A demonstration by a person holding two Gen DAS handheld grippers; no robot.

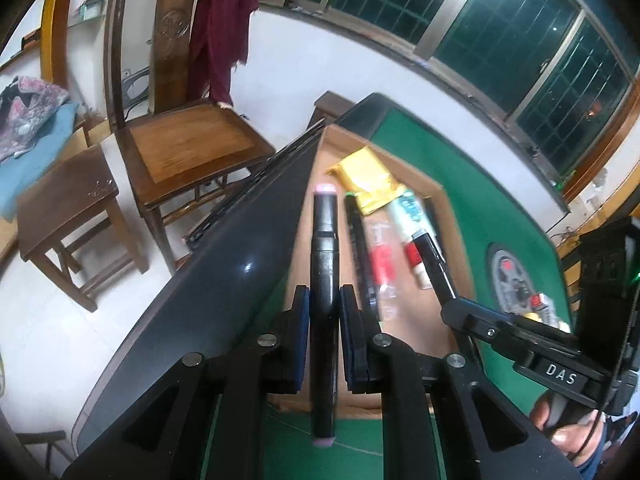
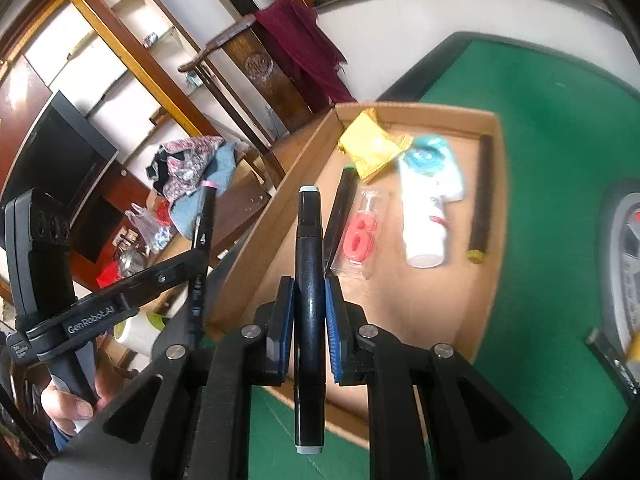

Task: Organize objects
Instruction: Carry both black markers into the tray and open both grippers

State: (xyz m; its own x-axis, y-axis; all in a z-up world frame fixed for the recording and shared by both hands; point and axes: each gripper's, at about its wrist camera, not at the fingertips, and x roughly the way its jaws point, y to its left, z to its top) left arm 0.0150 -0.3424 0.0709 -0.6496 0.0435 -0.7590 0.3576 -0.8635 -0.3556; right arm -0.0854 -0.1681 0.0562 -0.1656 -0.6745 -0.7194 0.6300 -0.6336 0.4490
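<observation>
Left gripper point(image 1: 325, 312): clenched on a black marker with pink end caps point(image 1: 325, 264), gripped near its middle between the blue pads point(image 1: 303, 312); the marker runs along the finger axis, its far tip over the near left edge of the cardboard tray point(image 1: 456, 216); right gripper point(image 2: 310, 308): clenched on a black marker with grey end caps point(image 2: 309, 280), held the same way, its far tip above the tray's left portion; both markers are held above the tray, apart from its contents

Tray position: on the green felt table point(image 2: 560, 120), near the table's dark rim; tray contents, as seen from the right wrist: a yellow foil packet point(image 2: 370, 148) at the far end; a white tube with blue print point(image 2: 428, 208) just beside it; a clear pack holding a red "6" candle point(image 2: 360, 236); a dark marker with a green tip point(image 2: 342, 208) lying left of the candle pack; a dark marker with a yellow tip point(image 2: 480, 196) along the right wall

Surroundings: a wooden chair point(image 1: 188, 140) with a maroon cloth point(image 1: 224, 32) draped on its back stands beyond the table; a small wooden stool point(image 1: 68, 216) stands beside the chair
</observation>
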